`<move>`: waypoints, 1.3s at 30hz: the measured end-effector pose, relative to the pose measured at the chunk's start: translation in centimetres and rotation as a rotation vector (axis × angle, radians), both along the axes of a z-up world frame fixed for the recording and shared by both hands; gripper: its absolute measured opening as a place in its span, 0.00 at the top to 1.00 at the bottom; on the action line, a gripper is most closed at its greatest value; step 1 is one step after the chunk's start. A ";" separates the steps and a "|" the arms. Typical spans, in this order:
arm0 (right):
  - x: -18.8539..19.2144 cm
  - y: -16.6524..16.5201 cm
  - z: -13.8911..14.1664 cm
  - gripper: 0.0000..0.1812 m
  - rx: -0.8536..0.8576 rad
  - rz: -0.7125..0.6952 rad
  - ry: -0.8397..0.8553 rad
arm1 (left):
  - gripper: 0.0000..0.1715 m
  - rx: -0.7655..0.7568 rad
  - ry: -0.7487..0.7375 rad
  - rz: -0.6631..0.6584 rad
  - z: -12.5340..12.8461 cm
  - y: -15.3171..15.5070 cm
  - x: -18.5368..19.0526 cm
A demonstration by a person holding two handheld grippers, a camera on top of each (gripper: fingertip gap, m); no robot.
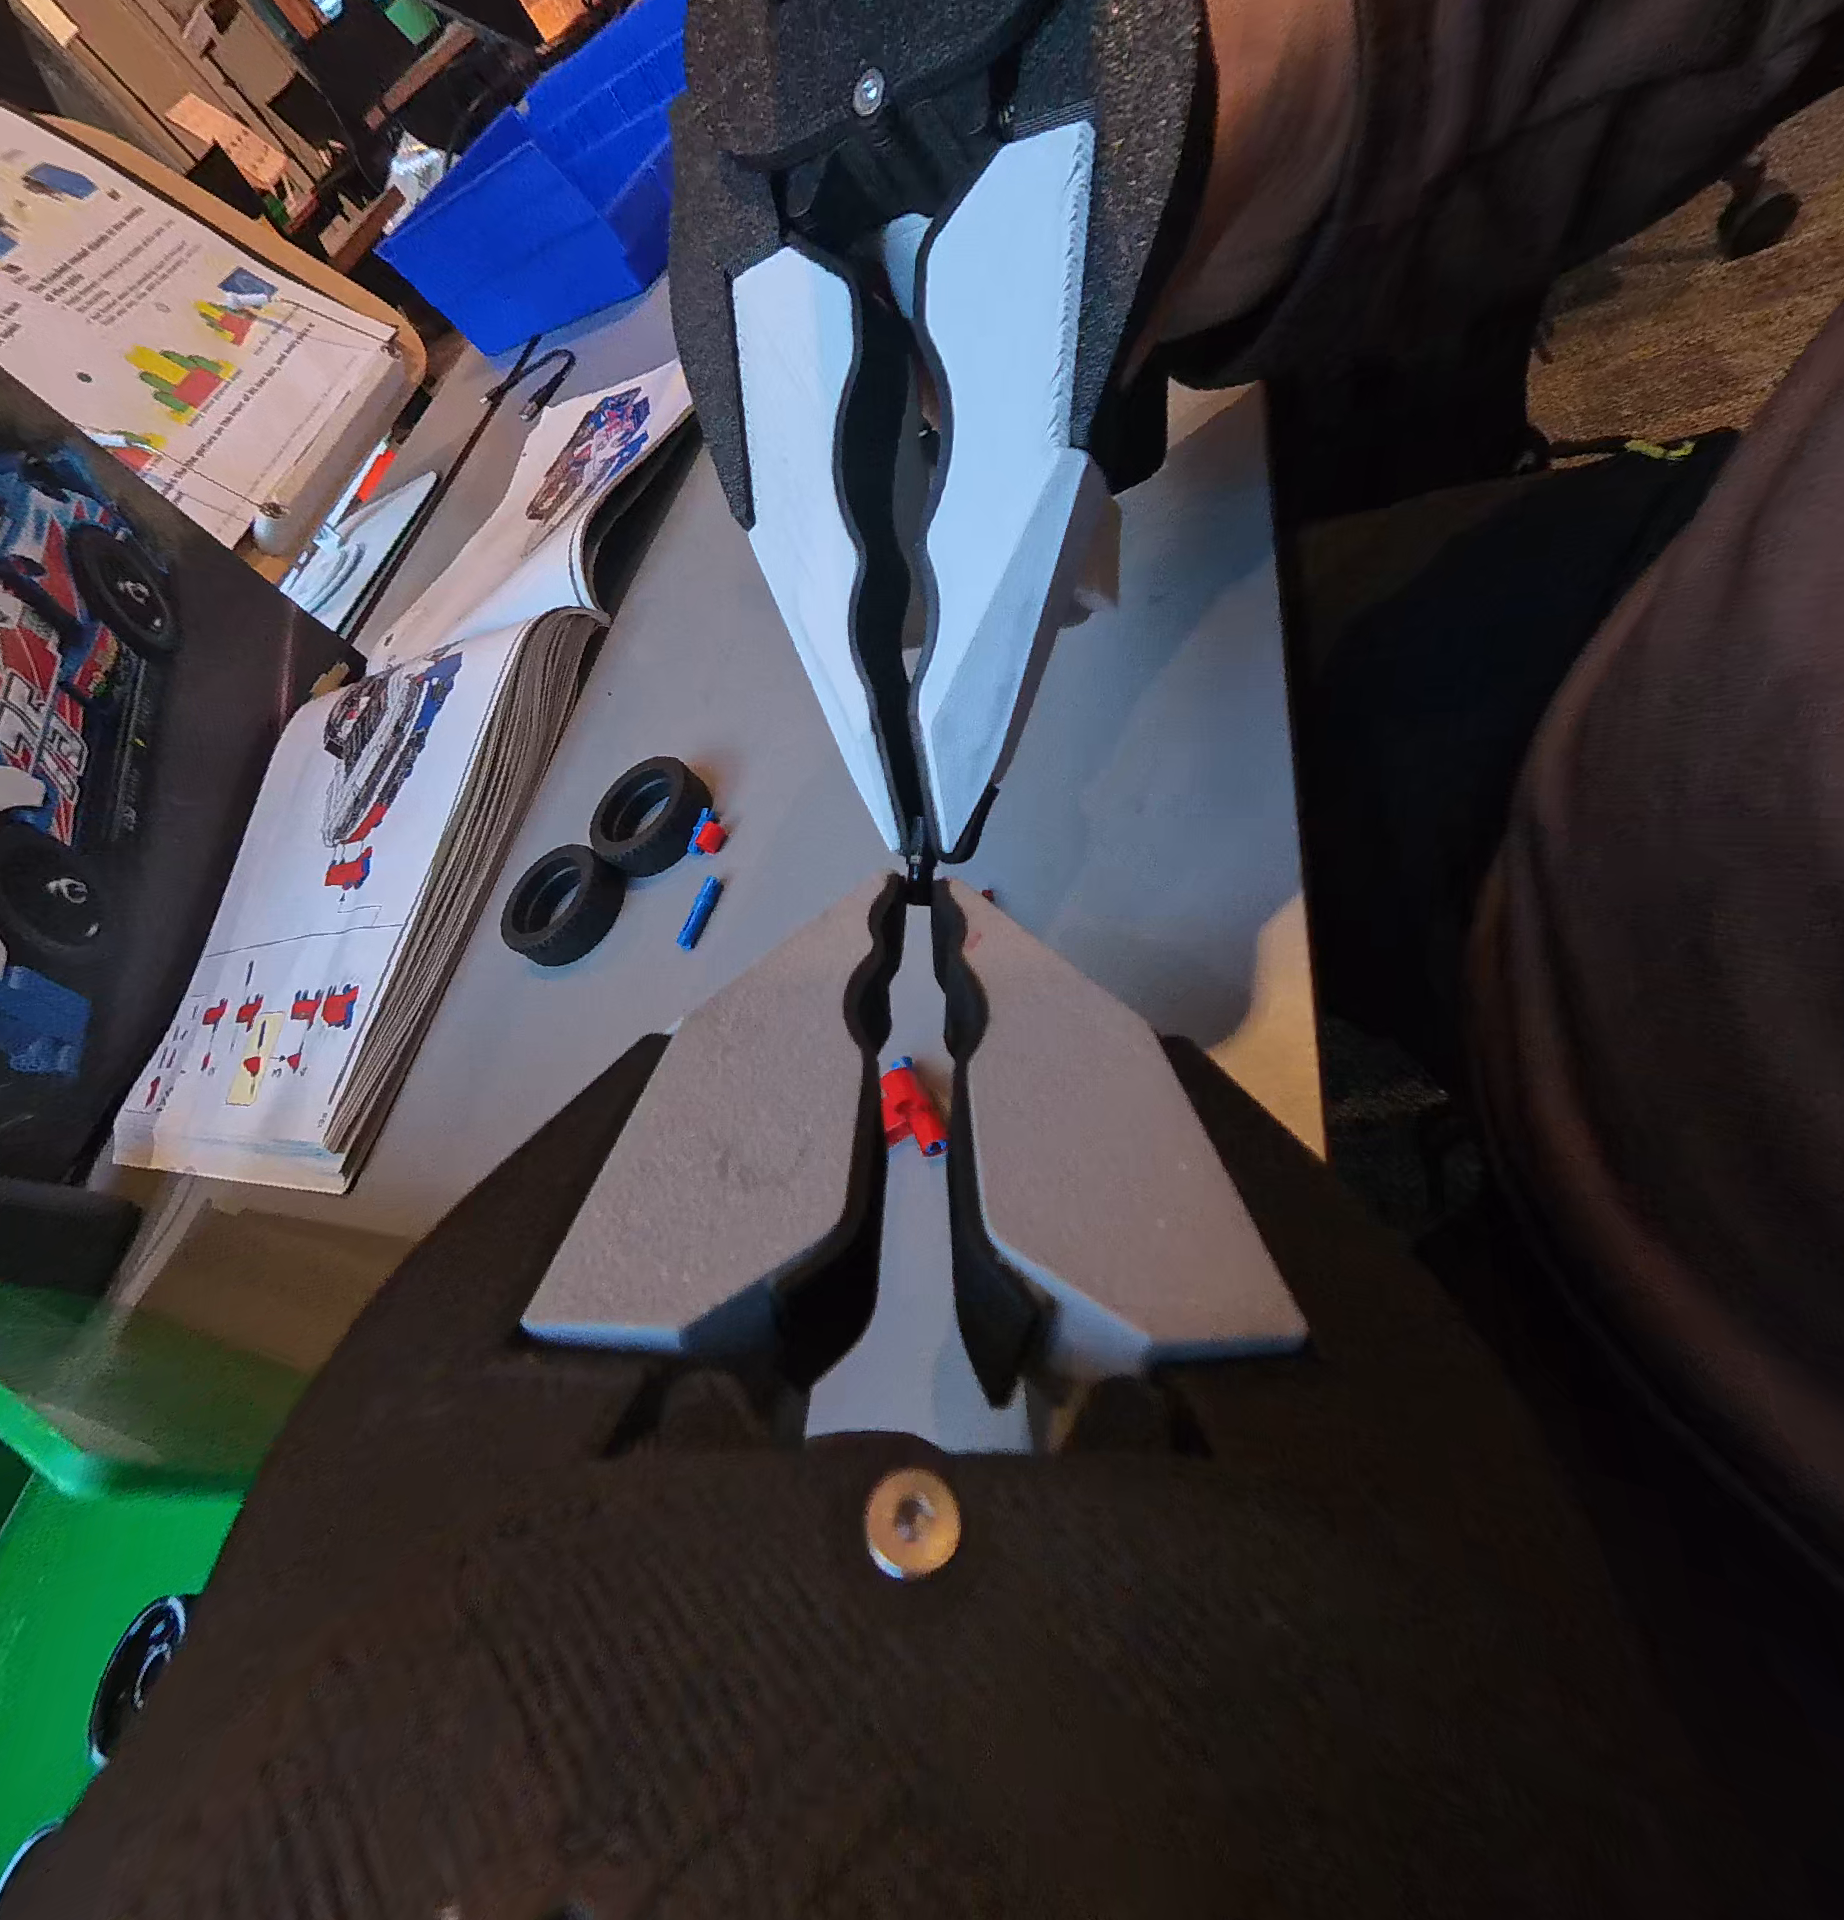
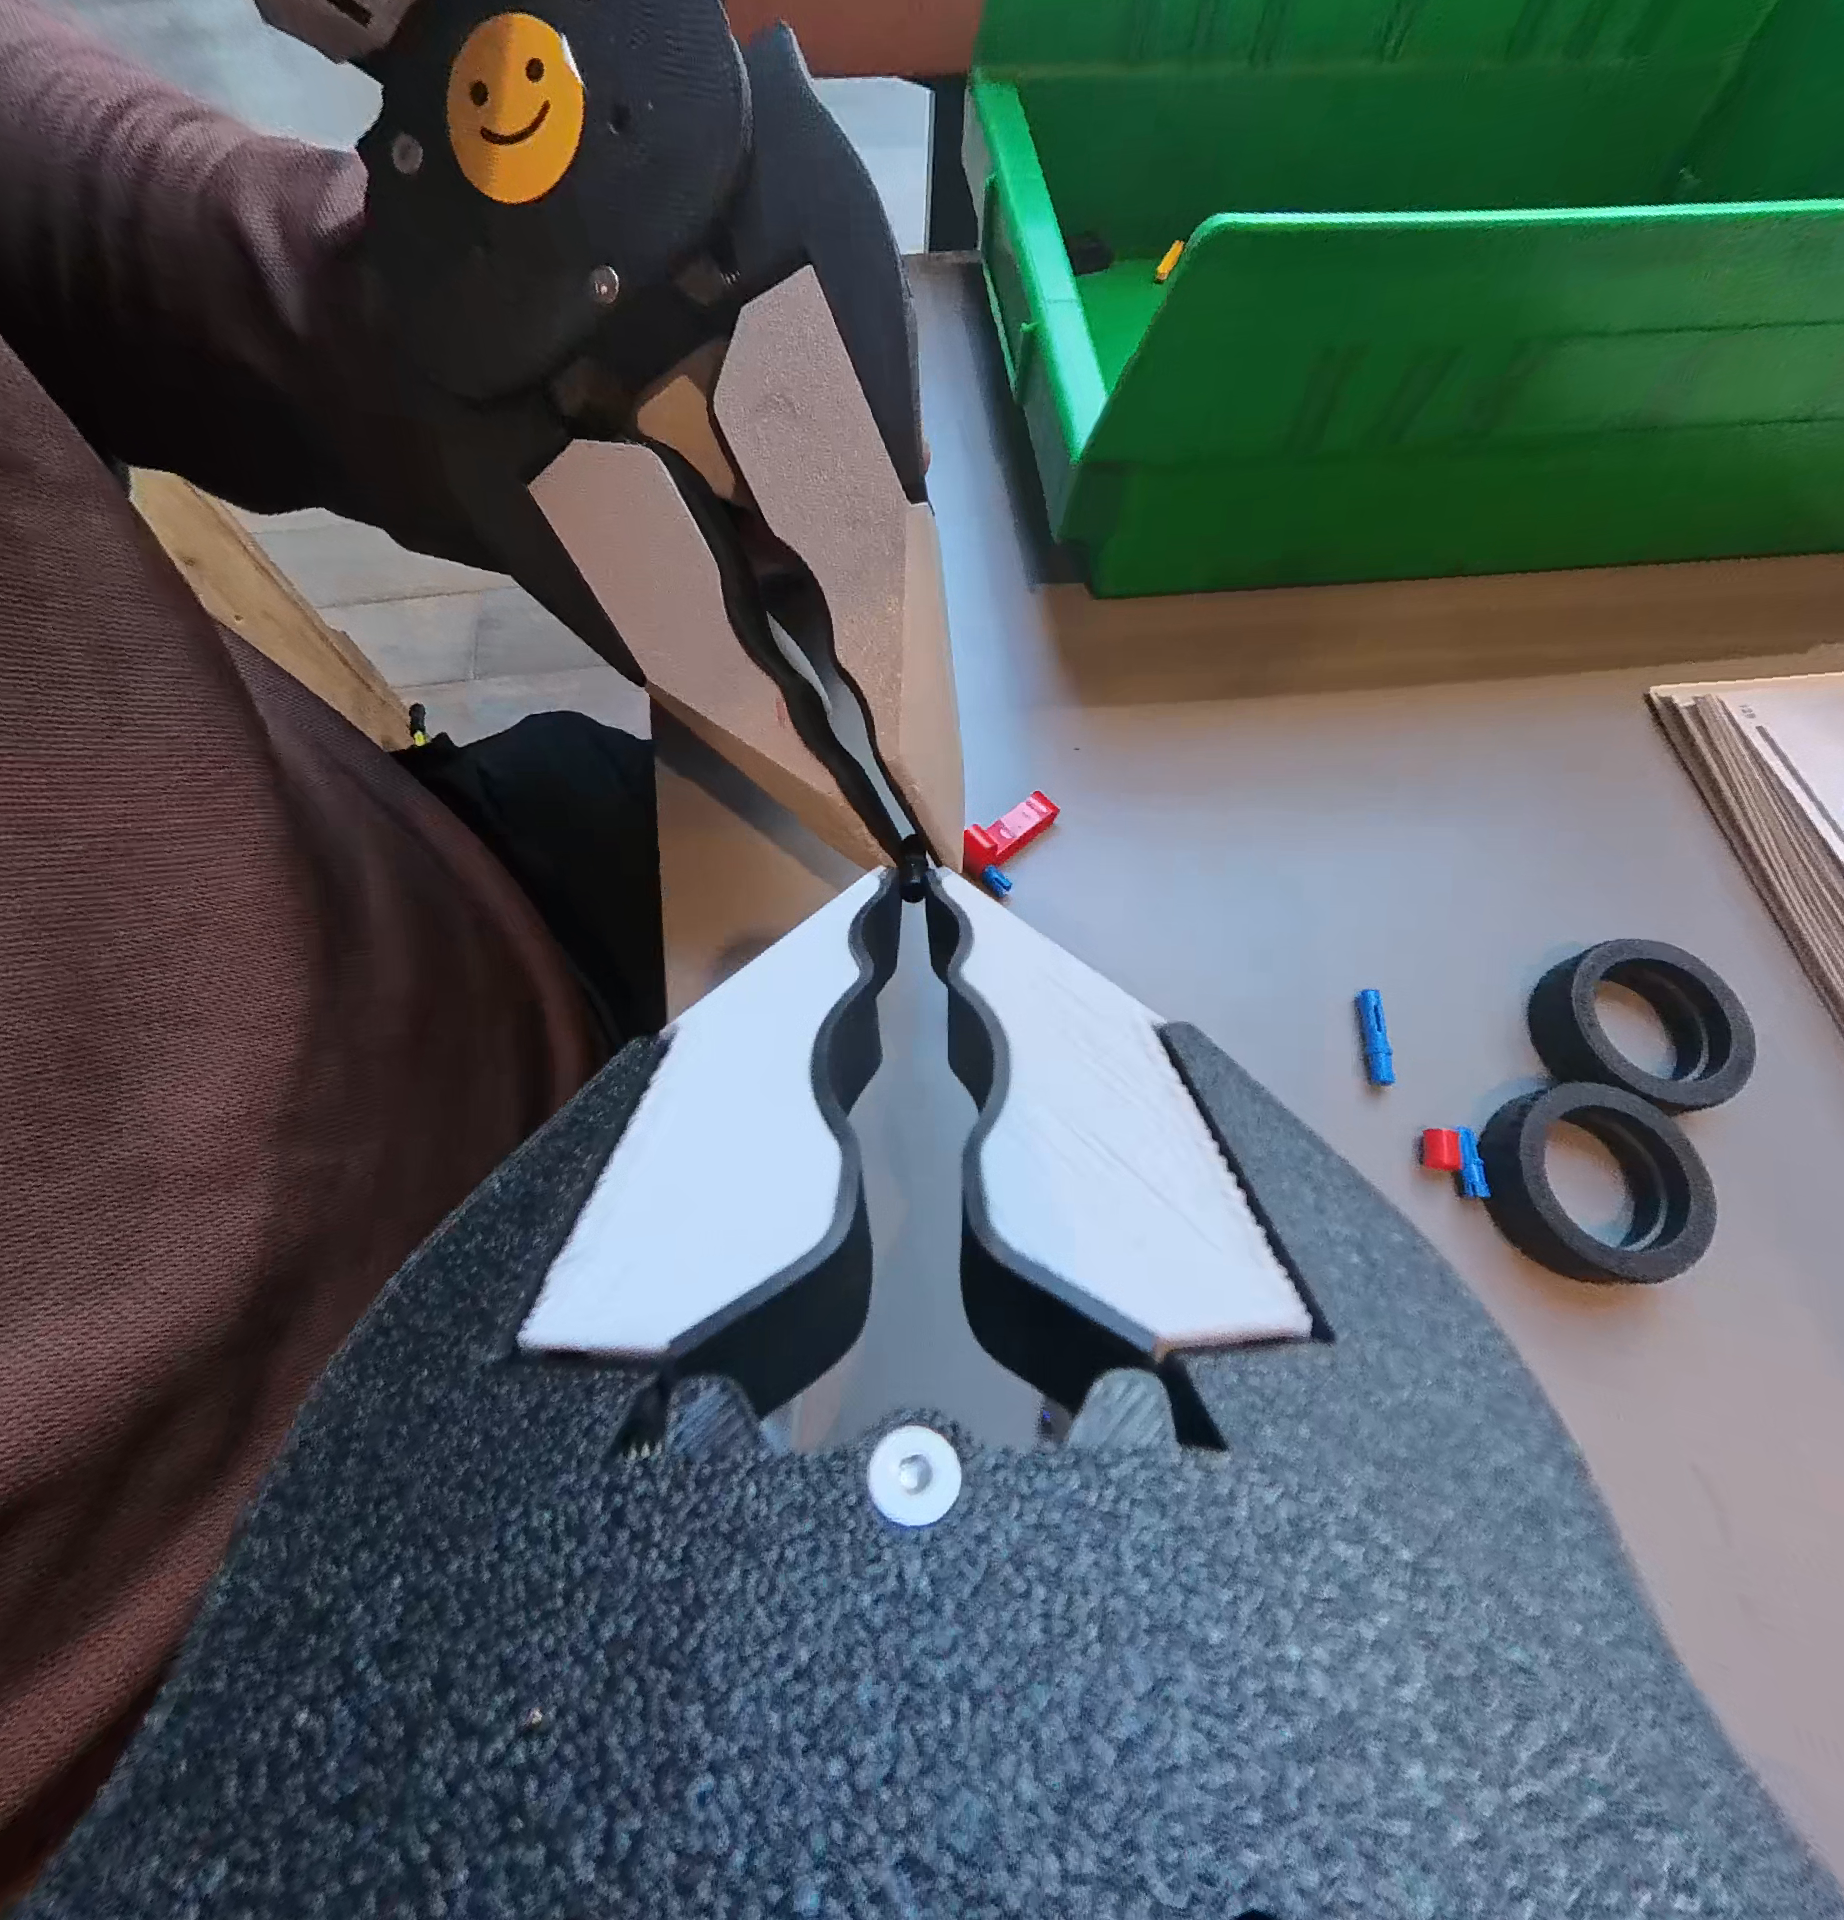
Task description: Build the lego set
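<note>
My left gripper (image 1: 913,891) and right gripper (image 2: 910,891) meet tip to tip above the grey table (image 2: 1261,831). Both are shut on one small black pin (image 1: 914,858), also seen in the right wrist view (image 2: 911,869), each gripping one end. The right gripper (image 1: 923,836) comes in from the top of the left wrist view. A red connector with blue pins (image 1: 910,1107) lies on the table under the left fingers. Two black tyres (image 2: 1640,1023) (image 2: 1598,1179), a loose blue pin (image 2: 1373,1036) and a small red piece with a blue pin (image 2: 1450,1153) lie to the right.
An open instruction booklet (image 1: 378,883) lies beside the tyres, with the set's box (image 1: 56,675) behind it. Green bins (image 2: 1469,416) stand at the table's far side and a blue bin (image 1: 554,208) farther off. A person's brown sleeve (image 2: 170,935) is close by the table edge. The grippers are tip to tip, or close to it.
</note>
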State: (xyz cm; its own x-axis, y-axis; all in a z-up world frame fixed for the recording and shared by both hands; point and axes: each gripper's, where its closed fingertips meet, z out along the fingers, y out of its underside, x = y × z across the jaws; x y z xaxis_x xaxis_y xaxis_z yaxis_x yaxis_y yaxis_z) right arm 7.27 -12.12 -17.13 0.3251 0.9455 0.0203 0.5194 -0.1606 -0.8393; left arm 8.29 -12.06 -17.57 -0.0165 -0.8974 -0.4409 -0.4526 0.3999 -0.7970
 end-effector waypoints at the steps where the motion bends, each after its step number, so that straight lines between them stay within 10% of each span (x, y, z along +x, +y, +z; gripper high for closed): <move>1: 0.0 0.1 0.0 0.98 -0.002 -0.002 0.004 | 0.99 -0.004 -0.001 0.002 0.0 0.1 0.0; 11: 1.5 2.8 -2.2 0.98 -0.109 -0.132 -0.045 | 0.74 -0.341 0.118 0.382 -2.5 4.0 -3.0; 18: 0.7 2.9 -3.4 0.98 -0.145 -0.103 -0.063 | 0.71 -0.438 0.215 0.406 -4.4 3.0 -2.8; 39: -0.6 0.8 -4.7 0.99 -0.250 0.040 -0.111 | 0.83 -0.419 0.307 -0.027 -4.6 0.6 -2.4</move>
